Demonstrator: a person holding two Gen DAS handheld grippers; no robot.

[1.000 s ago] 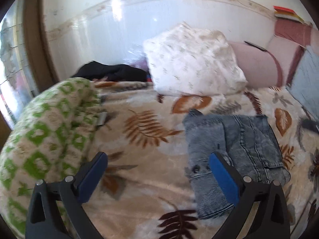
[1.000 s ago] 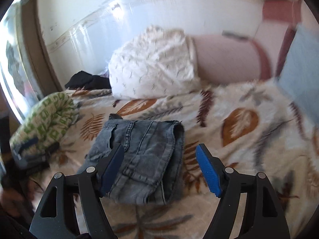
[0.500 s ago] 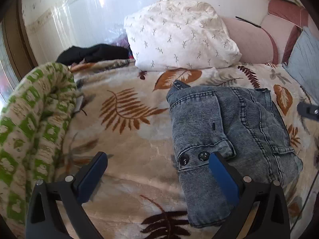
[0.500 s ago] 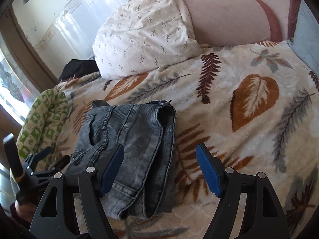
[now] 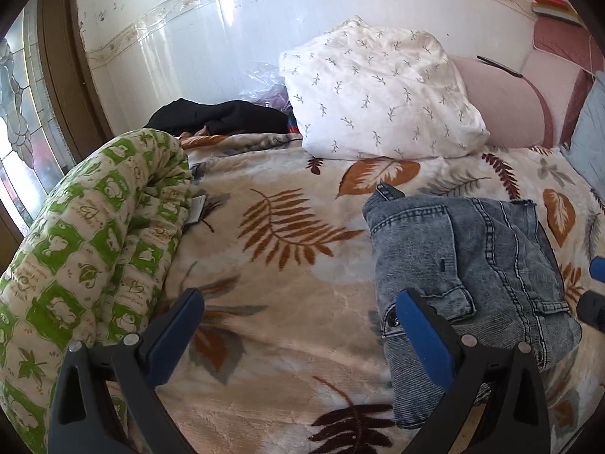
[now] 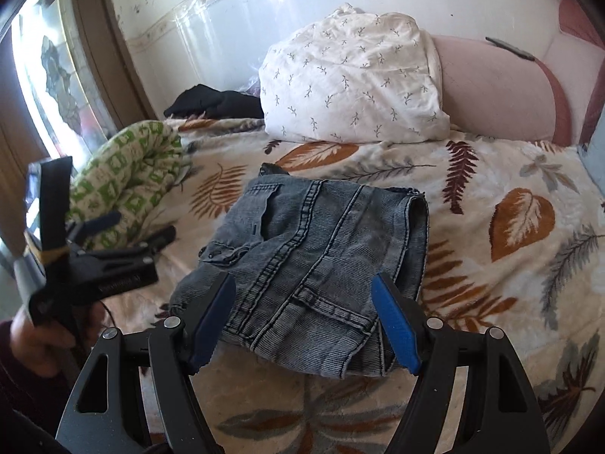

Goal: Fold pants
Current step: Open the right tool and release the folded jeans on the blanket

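The pants (image 5: 472,265) are grey-blue jeans, folded into a compact bundle on the leaf-print blanket (image 5: 287,340). My left gripper (image 5: 298,299) hovers open beside their left edge, its right finger overlapping the waistband corner with the two buttons; only blanket lies between the fingers. My right gripper (image 6: 304,283) stands open just over the near edge of the jeans (image 6: 321,246), pads not pressing. In the right wrist view the left gripper (image 6: 140,227) shows at far left, held by a hand (image 6: 34,340). A blue tip of the right gripper (image 5: 597,268) peeks in at the left wrist view's right edge.
A rolled green-and-white quilt (image 5: 87,265) lies left of the jeans. A white sprigged pillow (image 6: 351,79) and a pink cushion (image 6: 499,94) lean at the back wall. A black garment (image 5: 219,117) lies in the back corner, a window (image 6: 64,87) at left.
The right gripper has come closer to the jeans, whose near edge now sits between its fingers. The left wrist view dipped toward the jeans and drew back. The jeans have not moved.
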